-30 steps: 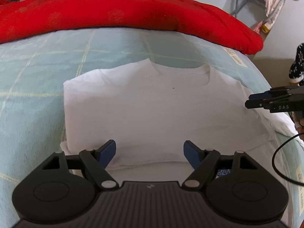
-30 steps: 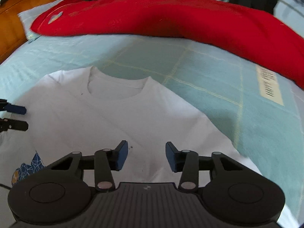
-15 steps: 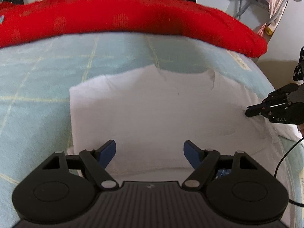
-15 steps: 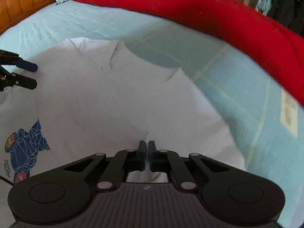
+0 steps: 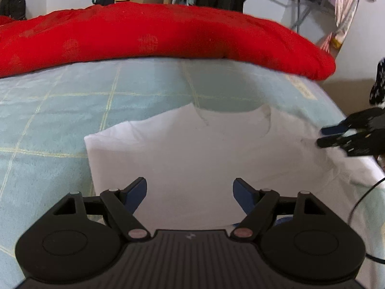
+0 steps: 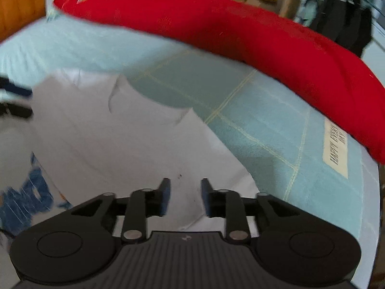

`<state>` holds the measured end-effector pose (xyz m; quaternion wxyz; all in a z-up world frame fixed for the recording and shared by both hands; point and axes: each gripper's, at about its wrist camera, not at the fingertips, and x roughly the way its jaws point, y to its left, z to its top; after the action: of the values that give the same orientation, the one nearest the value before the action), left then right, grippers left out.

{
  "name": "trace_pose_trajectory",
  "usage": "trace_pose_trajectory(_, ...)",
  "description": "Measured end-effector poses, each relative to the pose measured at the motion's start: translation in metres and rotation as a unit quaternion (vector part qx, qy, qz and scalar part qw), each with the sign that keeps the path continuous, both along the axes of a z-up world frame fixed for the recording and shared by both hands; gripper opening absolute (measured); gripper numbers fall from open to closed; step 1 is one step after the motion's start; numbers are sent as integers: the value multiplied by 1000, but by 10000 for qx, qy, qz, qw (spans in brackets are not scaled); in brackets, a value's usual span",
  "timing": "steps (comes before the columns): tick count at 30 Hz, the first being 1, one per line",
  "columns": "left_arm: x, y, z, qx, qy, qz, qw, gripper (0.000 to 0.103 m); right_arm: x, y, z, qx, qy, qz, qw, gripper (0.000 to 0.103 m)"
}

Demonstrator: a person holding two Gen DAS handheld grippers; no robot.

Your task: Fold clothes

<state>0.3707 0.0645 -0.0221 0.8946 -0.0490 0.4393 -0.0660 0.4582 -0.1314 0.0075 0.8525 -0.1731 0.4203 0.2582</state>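
A white T-shirt lies partly folded on the light blue bed cover, collar toward the far side; it also shows in the right wrist view, with a blue print at its left. My left gripper is open and empty, low over the shirt's near left part. My right gripper is open, jaws apart over the shirt's right edge, nothing between them. The right gripper also shows in the left wrist view, at the shirt's right side.
A thick red quilt runs across the far side of the bed and shows in the right wrist view. A wooden headboard is at the far left. A cable hangs at the right. Clothes hang behind.
My right gripper shut on the shirt's right edge half a second ago and has now opened and pulled back. The left gripper stayed open and rose a little.
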Motion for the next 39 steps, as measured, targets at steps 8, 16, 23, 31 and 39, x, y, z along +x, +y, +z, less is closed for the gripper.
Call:
trace_pose_trajectory(8,-1,10,-16,1055,288,-317,9935,55,-3,-34,-25,193,618,-1141,9914,53)
trace_pose_trajectory(16,-9,7,6,355,-272,-468,9979,52,-26,-35,1,1091,316,-1592,9807,63)
trace_pose_trajectory(23,-7,14,-20,566,37,-321,9979,48,-42,11,-11,1311,579,-1341,9805,66)
trace_pose_trajectory(31,-39,33,2,997,-337,-885,9905,58,-76,44,-18,1266,846,-1039,9829,72)
trace_pose_trajectory(39,-41,60,-10,1332,-337,-1619,9772,55,-86,58,-19,1098,903,-949,9853,72)
